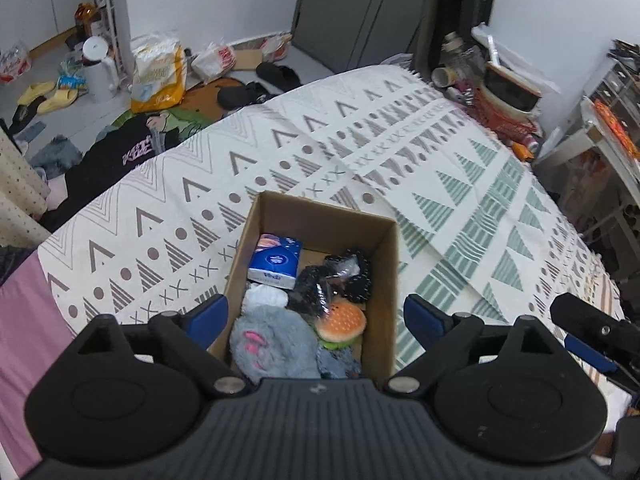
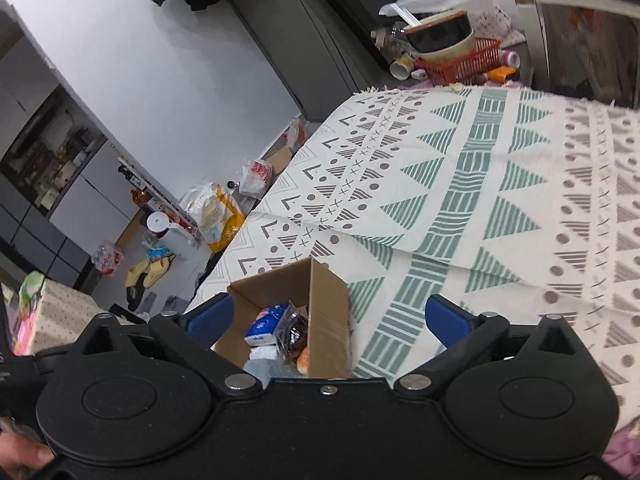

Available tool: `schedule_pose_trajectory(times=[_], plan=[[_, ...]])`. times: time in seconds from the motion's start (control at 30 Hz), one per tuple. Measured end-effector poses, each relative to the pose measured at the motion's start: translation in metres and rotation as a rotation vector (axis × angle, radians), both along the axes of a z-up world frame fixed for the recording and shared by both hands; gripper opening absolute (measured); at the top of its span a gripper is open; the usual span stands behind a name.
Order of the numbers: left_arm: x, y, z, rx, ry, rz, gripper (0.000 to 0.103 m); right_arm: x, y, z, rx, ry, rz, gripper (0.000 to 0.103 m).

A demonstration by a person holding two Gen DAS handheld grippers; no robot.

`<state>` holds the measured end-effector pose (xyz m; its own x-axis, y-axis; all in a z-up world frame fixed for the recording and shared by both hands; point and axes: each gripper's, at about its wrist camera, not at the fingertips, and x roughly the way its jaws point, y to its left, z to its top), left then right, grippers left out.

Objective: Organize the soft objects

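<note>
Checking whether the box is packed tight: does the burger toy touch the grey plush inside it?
Touching. The left wrist view shows the burger toy pressed against the grey plush, no gap between them.

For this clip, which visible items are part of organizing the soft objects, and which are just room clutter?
Job items: cardboard box, grey plush, burger toy, tissue pack, black wrapped bundle, white cloth.

Lying about: yellow slippers, yellow bag, red basket, bowl.
</note>
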<state>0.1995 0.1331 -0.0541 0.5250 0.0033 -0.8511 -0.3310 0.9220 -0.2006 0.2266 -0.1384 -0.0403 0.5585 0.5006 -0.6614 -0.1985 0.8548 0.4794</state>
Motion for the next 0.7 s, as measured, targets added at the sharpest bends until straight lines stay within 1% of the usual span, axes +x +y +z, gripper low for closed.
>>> schedule_pose_trajectory(times=[0.07, 0.3, 0.47, 0.57, 0.7], plan=[[-0.007, -0.005, 0.007, 0.011, -0.008, -0.009, 0.097, -0.007, -0.006, 0.004, -0.011, -0.017, 0.003, 0.103], [-0.034, -0.023, 0.025, 0.096, -0.048, -0.052, 0.098, -0.030, -0.020, 0.011, -0.022, -0.045, 0.018, 0.103], [-0.053, -0.031, 0.028, 0.104, -0.064, -0.065, 0.098, -0.047, -0.025, 0.014, -0.056, -0.056, 0.041, 0.103], [-0.065, -0.035, 0.030, 0.110, -0.073, -0.073, 0.098, -0.058, -0.031, 0.015, -0.057, -0.067, 0.043, 0.103], [-0.082, -0.044, 0.033, 0.139, -0.090, -0.100, 0.098, -0.073, -0.038, 0.016, -0.081, -0.088, 0.032, 0.103]])
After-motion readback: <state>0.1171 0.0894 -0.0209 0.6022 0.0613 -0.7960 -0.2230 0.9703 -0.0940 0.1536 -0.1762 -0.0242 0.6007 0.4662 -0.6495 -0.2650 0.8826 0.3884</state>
